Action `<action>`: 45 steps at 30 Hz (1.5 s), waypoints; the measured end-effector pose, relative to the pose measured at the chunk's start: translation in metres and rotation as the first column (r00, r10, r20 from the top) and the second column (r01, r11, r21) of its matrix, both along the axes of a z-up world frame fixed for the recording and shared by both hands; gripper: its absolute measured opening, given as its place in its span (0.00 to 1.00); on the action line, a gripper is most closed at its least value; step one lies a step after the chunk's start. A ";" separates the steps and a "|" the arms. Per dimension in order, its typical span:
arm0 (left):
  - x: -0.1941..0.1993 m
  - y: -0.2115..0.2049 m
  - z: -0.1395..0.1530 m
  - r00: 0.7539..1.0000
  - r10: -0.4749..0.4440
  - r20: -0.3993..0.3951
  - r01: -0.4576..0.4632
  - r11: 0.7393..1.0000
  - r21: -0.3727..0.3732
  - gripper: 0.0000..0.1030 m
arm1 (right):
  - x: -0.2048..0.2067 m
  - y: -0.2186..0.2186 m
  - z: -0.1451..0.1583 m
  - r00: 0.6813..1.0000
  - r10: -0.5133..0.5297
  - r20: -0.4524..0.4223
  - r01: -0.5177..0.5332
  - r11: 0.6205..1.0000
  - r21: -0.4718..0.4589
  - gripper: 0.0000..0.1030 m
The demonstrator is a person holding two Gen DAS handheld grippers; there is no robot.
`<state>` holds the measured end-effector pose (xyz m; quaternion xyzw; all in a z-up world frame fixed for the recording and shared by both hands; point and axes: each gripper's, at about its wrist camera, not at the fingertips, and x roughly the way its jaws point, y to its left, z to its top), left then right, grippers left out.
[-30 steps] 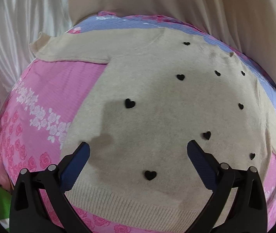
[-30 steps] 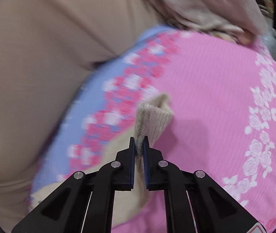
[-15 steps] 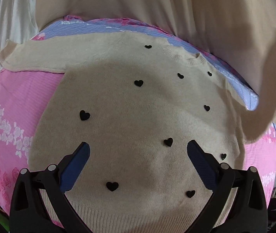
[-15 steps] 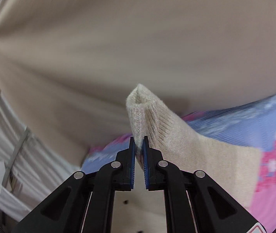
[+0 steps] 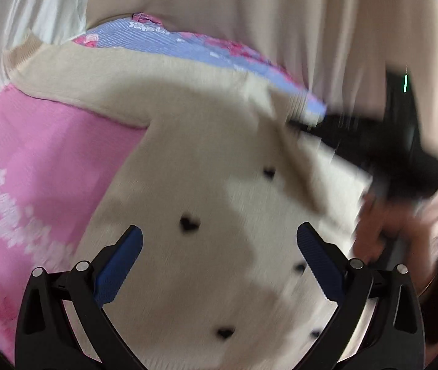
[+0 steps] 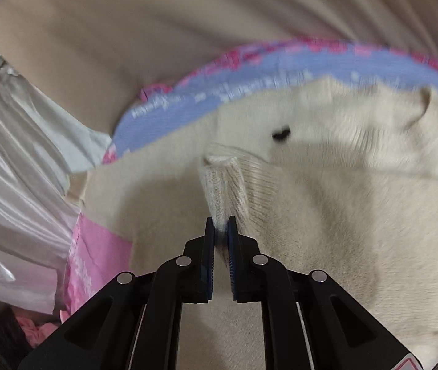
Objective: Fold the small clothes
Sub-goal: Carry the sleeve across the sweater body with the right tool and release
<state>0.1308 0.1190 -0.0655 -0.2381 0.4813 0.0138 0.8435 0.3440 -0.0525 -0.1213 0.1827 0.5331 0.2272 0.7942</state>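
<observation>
Your right gripper [image 6: 220, 225] has its jaws easing apart, the ribbed cream sleeve cuff [image 6: 223, 182] still between them, laid over the cream knit sweater with black hearts [image 5: 219, 203]. The sleeve runs across the chest. Your left gripper [image 5: 219, 246], jaws spread and empty, hovers above the body; the hem faces you, the neckline lies away on the pink floral bedspread [image 5: 43, 160].

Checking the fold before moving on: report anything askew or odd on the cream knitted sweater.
Nothing damaged. Only the cream knitted sweater's ribbed cuff stands bunched upright between the opening right gripper instead of lying flat.
</observation>
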 end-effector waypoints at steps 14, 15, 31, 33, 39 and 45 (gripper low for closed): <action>0.123 -0.019 -0.047 0.994 0.060 -0.097 -0.073 0.988 -0.137 0.95 | -0.107 -0.177 0.048 0.923 -0.346 0.169 0.364 0.927 -0.090 0.50; 0.132 -0.020 -0.054 0.991 0.070 -0.116 -0.087 0.986 -0.146 0.95 | -0.122 -0.193 0.044 0.914 -0.365 0.179 0.391 0.908 -0.147 0.50; 0.164 0.006 -0.037 0.988 0.135 -0.075 -0.147 0.973 -0.179 0.13 | -0.179 -0.263 -0.045 0.881 -0.468 0.074 0.464 0.823 -0.326 0.50; 0.160 -0.005 -0.040 0.989 0.101 -0.110 -0.120 0.976 -0.180 0.54 | -0.175 -0.259 -0.042 0.869 -0.490 0.075 0.489 0.824 -0.287 0.50; 0.150 -0.033 -0.065 0.983 0.121 -0.138 -0.152 0.958 -0.243 0.70 | -0.173 -0.263 -0.044 0.860 -0.507 0.047 0.503 0.831 -0.239 0.50; 0.159 -0.023 -0.061 0.987 0.148 -0.066 -0.161 0.915 -0.371 0.11 | -0.169 -0.262 -0.040 0.857 -0.510 0.076 0.514 0.830 -0.217 0.50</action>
